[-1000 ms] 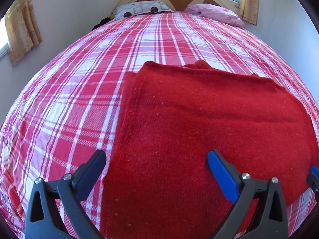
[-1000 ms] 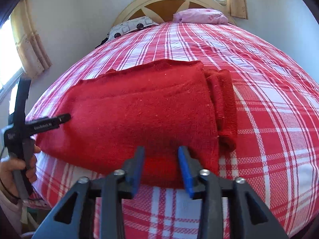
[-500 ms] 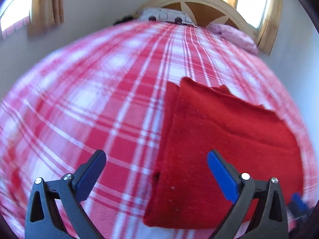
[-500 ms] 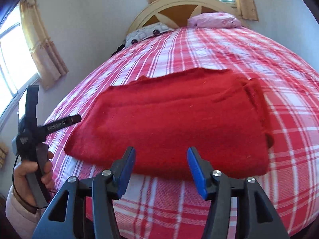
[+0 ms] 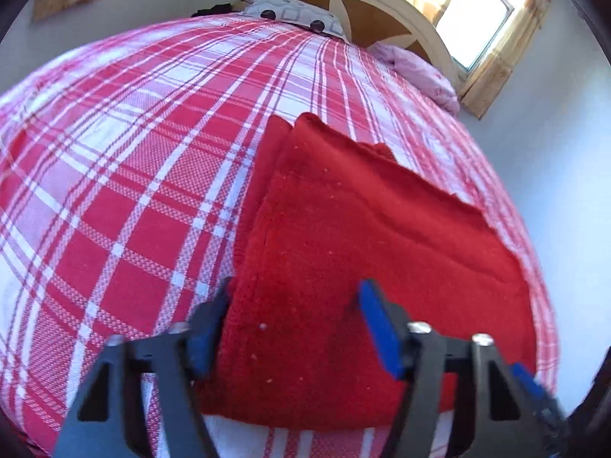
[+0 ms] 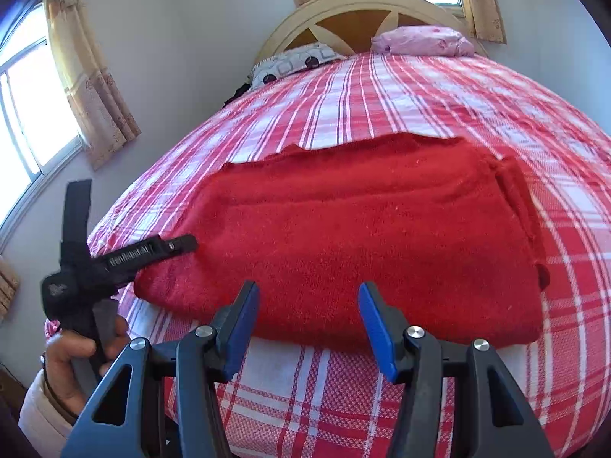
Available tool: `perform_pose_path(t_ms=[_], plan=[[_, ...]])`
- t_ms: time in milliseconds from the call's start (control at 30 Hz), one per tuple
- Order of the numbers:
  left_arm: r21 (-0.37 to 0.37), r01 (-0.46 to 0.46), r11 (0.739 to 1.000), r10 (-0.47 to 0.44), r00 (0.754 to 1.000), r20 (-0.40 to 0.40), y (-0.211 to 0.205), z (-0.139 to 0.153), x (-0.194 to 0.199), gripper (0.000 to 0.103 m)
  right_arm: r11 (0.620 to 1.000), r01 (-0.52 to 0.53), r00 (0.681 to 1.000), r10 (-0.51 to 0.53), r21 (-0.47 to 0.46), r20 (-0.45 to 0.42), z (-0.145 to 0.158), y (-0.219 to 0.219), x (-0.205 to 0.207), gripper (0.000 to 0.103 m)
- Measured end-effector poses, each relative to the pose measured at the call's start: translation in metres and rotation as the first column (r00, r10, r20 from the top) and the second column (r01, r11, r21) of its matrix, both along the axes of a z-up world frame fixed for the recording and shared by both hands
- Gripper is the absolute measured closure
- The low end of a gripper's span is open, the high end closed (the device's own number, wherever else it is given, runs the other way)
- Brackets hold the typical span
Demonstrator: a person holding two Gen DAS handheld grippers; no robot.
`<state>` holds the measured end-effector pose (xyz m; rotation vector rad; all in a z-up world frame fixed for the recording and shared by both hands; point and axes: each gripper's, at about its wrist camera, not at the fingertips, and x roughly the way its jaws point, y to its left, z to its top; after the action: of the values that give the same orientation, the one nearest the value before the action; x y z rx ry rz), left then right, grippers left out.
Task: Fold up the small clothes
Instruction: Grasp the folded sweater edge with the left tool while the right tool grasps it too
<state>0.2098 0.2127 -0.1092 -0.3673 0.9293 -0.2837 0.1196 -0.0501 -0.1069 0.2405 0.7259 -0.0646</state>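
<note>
A red knitted garment [image 5: 366, 252] lies folded into a thick rectangle on the plaid bed; it also shows in the right wrist view [image 6: 366, 236]. My left gripper [image 5: 294, 305] is open, its jaws straddling the near left corner of the garment, the left finger against its left edge. In the right wrist view the left gripper [image 6: 179, 246] shows from the side, touching the garment's left end, held by a hand. My right gripper [image 6: 307, 305] is open and empty, just in front of the garment's near edge.
The bed has a red and white plaid cover [image 6: 382, 99]. A patterned pillow [image 6: 294, 63] and a pink pillow [image 6: 420, 40] lie by the cream headboard [image 6: 359, 4]. Curtained windows [image 6: 34, 87] are on the walls. The bed's near edge is just below the grippers.
My left gripper swung left, then came back onto the garment's left corner, and its jaws narrowed. My right gripper backed off the garment's near edge and opened wider.
</note>
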Motion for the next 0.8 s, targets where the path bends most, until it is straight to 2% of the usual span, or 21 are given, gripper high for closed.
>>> perform_pose_path(t_ms=[33,100,167,267,367,433,533,600,667,733,800], plan=[[-0.032,0.004,0.999,-0.005,1.0,-0.01,0.003,-0.001,0.001,0.068,1.0,-0.002,1.0,0.002,0.004,-0.004,-0.002,0.001,0.0,0.048],[-0.095,-0.004,0.995,0.002,1.0,-0.021,0.011,-0.001,0.001,0.073,1.0,-0.006,1.0,0.006,0.0,-0.008,-0.003,0.003,-0.001,0.048],[-0.128,-0.009,0.992,0.006,1.0,-0.02,0.014,0.002,-0.001,0.081,1.0,-0.01,1.0,0.01,-0.013,0.0,-0.001,0.005,-0.002,0.048],[-0.132,0.005,0.991,-0.007,1.0,-0.01,0.011,0.014,-0.002,0.083,0.999,-0.029,1.0,0.03,-0.039,0.009,0.001,0.01,-0.002,0.048],[-0.171,0.026,0.985,-0.022,0.999,0.025,0.009,0.028,-0.003,0.084,0.997,-0.071,0.997,0.071,-0.037,0.013,0.003,0.018,0.001,0.048],[-0.159,0.049,0.986,-0.04,0.997,0.058,0.004,0.039,-0.006,0.085,0.995,-0.098,0.995,0.098,-0.031,0.022,0.006,0.022,0.005,0.048],[-0.126,0.073,0.989,-0.061,0.994,0.093,-0.002,0.043,-0.008,0.085,0.994,-0.102,0.994,0.101,0.049,0.032,0.009,0.013,0.017,0.048],[-0.137,0.079,0.987,-0.065,0.992,0.107,-0.003,0.042,-0.01,0.085,0.983,-0.097,0.995,0.095,0.153,0.023,0.011,-0.002,0.032,0.048],[-0.177,0.079,0.981,-0.057,0.99,0.126,-0.002,0.04,-0.014,0.085,0.96,-0.099,0.995,0.101,0.261,0.007,0.014,-0.015,0.052,0.047],[-0.183,0.086,0.979,-0.059,0.987,0.147,-0.006,0.04,-0.016,0.085,0.932,-0.125,0.991,0.134,0.341,-0.003,0.02,-0.017,0.073,0.047],[-0.175,0.1,0.98,-0.07,0.984,0.167,-0.012,0.042,-0.017,0.085,0.917,-0.139,0.987,0.157,0.375,-0.019,0.026,-0.013,0.092,0.047]])
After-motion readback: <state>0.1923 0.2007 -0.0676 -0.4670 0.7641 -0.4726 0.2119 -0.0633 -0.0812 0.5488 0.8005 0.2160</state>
